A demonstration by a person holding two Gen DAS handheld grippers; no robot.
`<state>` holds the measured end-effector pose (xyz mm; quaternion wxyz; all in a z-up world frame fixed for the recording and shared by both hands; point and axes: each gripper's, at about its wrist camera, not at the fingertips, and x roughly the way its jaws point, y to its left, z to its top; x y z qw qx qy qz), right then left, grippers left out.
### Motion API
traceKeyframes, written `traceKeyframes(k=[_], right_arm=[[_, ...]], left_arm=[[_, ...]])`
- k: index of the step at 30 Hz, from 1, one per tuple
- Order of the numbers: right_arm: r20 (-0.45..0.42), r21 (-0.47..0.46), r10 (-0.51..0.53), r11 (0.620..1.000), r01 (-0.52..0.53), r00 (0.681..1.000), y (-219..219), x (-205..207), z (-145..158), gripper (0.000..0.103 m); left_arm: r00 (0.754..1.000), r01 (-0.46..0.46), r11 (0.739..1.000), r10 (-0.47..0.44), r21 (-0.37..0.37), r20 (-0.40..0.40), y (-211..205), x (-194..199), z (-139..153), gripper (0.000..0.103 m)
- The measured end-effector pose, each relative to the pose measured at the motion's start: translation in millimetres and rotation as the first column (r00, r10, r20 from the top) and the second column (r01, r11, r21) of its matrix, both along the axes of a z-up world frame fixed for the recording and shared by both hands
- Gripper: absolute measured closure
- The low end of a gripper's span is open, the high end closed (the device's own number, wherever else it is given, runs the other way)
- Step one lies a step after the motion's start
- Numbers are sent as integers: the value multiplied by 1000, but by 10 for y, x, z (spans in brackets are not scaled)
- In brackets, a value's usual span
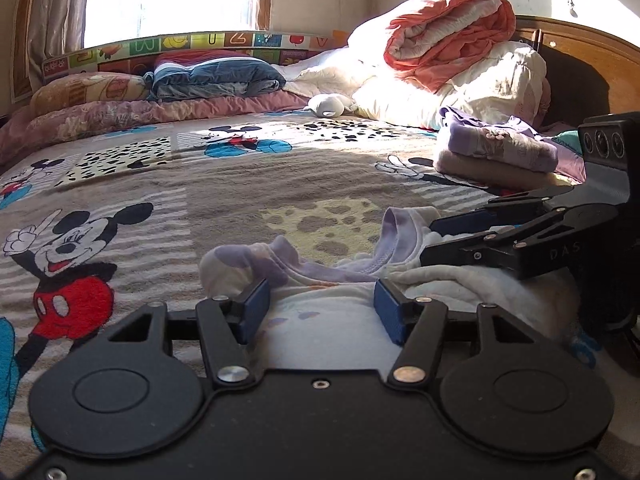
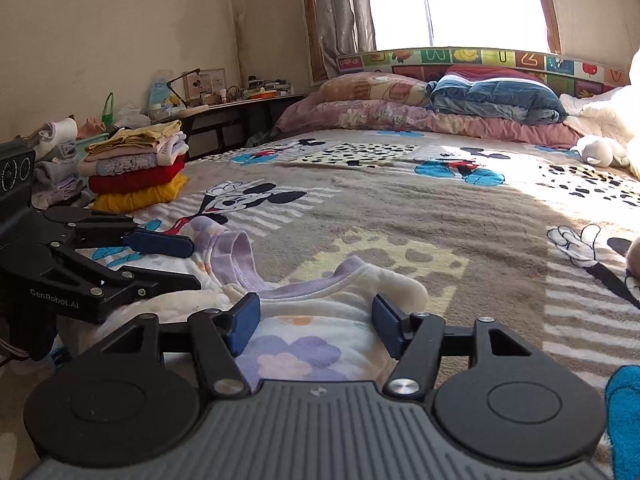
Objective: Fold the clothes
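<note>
A small white fleece top (image 1: pixel 304 276) with purple flower print and a lilac collar lies crumpled on the Mickey Mouse blanket (image 1: pixel 240 184). My left gripper (image 1: pixel 322 310) is open, its blue pads either side of the top's near part and low over it. My right gripper (image 1: pixel 430 240) reaches in from the right, open, with its fingers at the collar side. In the right wrist view the same top (image 2: pixel 304 344) lies between the spread pads of my right gripper (image 2: pixel 316 322). There my left gripper (image 2: pixel 194 264) is open on the left, over the top's edge.
A pile of folded clothes (image 2: pixel 136 172) sits at the bed's left edge. A second folded pile (image 1: pixel 496 152) lies near the wooden headboard (image 1: pixel 592 64). A rolled duvet (image 1: pixel 448 40), pillows (image 1: pixel 216 76) and a white soft toy (image 1: pixel 330 105) line the far side. A cluttered desk (image 2: pixel 240 104) stands by the wall.
</note>
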<state>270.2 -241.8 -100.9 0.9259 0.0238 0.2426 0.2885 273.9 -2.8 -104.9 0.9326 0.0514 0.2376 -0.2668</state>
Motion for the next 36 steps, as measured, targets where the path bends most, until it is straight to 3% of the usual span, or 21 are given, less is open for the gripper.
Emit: traceKeyframes(k=[3,11,16,19,23,32,36], right_arm=[[-56,38,2,999,0,998,-13,54,-66,40],[-66,39,-8,999,10,998,-7,18,-131,40],[-39,49,-44,998,45,998,-51,-95,-46,40],[-80,176,-109,977,121,991,-269,-203,36,36],[-198,371,-158,902,223,967,-596,-383,-24,32],[-401,537,-149,761,364,904,-774,-594,-264,21],[-428,520,-136,772,366,894,-642,-480,-314,18]], left_arm=[[1000,0,1000,0,-13,-29,18,52,-59,45],[1000,-1,1000,1,-11,-29,-27,10,-42,44],[998,-65,994,67,-93,16,30,-117,139,41],[990,-137,959,142,-247,0,276,-170,295,38],[976,-218,911,203,-350,-80,501,-335,319,37],[913,-348,808,178,-475,-368,767,-548,167,29],[862,-420,752,155,-508,-483,838,-485,-12,25]])
